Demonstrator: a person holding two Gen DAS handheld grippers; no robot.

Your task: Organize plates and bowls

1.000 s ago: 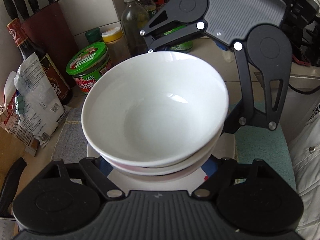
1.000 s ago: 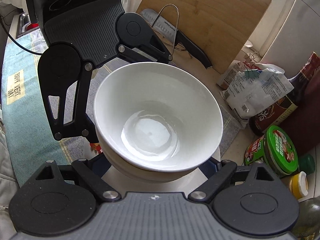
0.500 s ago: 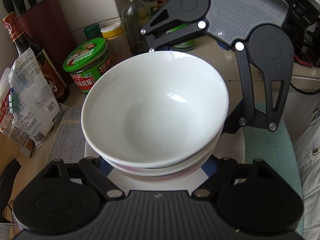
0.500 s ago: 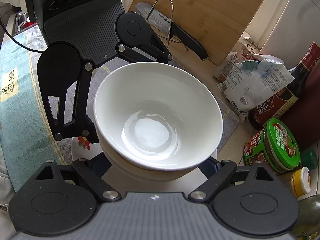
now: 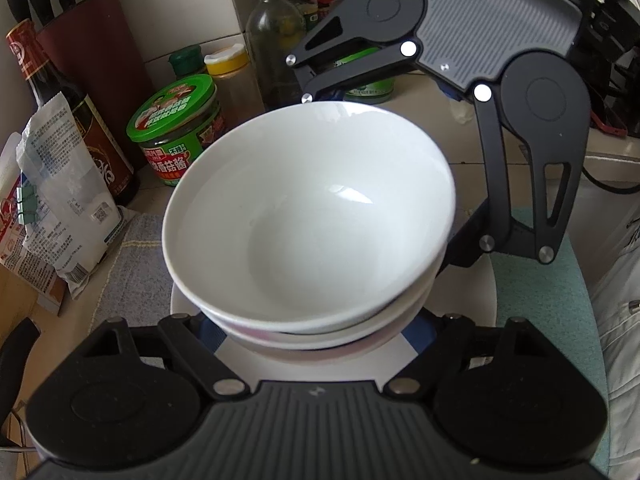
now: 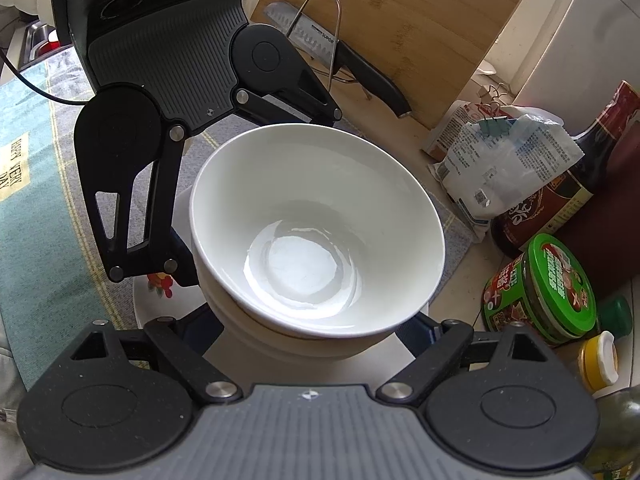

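Change: both cameras have drifted a little. The jar and bottles sit slightly differently in the frame, and more of the plate (image 5: pixel 482 292) now shows beside the bowls. The bowls keep the same place between the fingers in both views.
Task's things: a stack of white bowls (image 5: pixel 308 216), at least three nested, stands near the middle of the white plate. The plate has a small flower print on its rim and lies where a grey cloth (image 5: pixel 128 264) meets a teal mat (image 5: pixel 540 304).
Left gripper (image 5: pixel 316 330): its jaws are easing apart with the stack between them. Its fingers flank the bottom bowl from the near side in its own view. The pads run under the bowl rims, so I cannot tell whether they press.
Right gripper (image 6: pixel 314 326): spread wide around the same stack from the opposite side and pinching it low. In the left view one of its fingers lies against the lower bowls' wall, and the other passes behind the far rim.
Step in hand: probably settling the stack on the plate and letting go.
Doing it well: keep the stack upright and centred, and free one side slowly while the other steadies it. Draw the fingers straight back without hooking a rim.
Risk: the top bowl sits slightly off-centre and could slide. The green-lidded jar (image 5: pixel 176 128) and the soy sauce bottle (image 5: pixel 60 92) stand near on the left.
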